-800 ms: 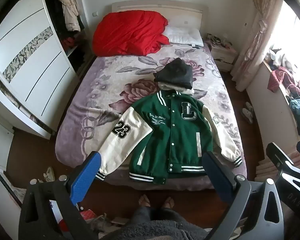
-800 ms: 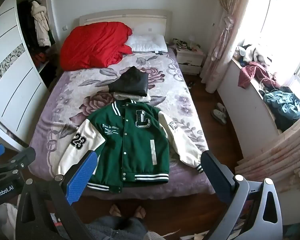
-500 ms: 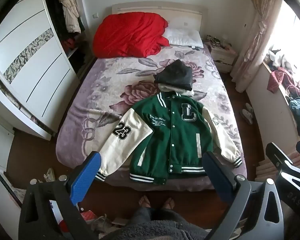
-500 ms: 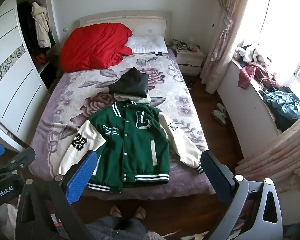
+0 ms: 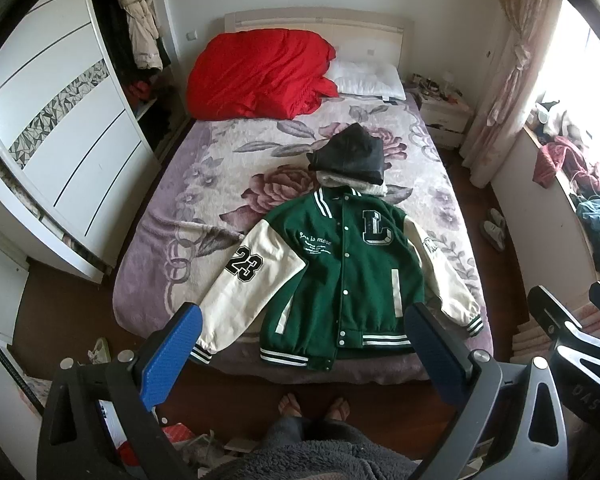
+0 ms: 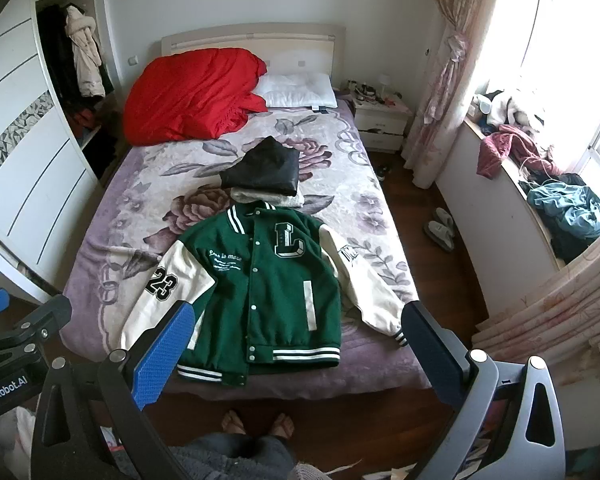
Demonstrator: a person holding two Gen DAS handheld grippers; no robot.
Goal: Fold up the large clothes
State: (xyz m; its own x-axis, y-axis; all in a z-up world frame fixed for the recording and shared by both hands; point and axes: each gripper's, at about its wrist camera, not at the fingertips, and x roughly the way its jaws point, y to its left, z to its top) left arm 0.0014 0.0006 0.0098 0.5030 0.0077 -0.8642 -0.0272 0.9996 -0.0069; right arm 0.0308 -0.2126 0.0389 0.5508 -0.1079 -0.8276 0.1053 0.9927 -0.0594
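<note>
my left gripper (image 5: 304,344) and right gripper (image 6: 296,344) both stand wide, holding nothing. the jacket (image 5: 352,276) lies flat at the bed (image 5: 172,216) foot, ahead and below, collar away, hem nearest; each sleeve cuff nearest its own side's gripper.

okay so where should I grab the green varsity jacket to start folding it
Probably take the green jacket at its cream sleeve cuffs, coming from the foot of the bed: the left gripper on the "23" sleeve. The jacket lies flat, face up, sleeves splayed toward you.
</note>
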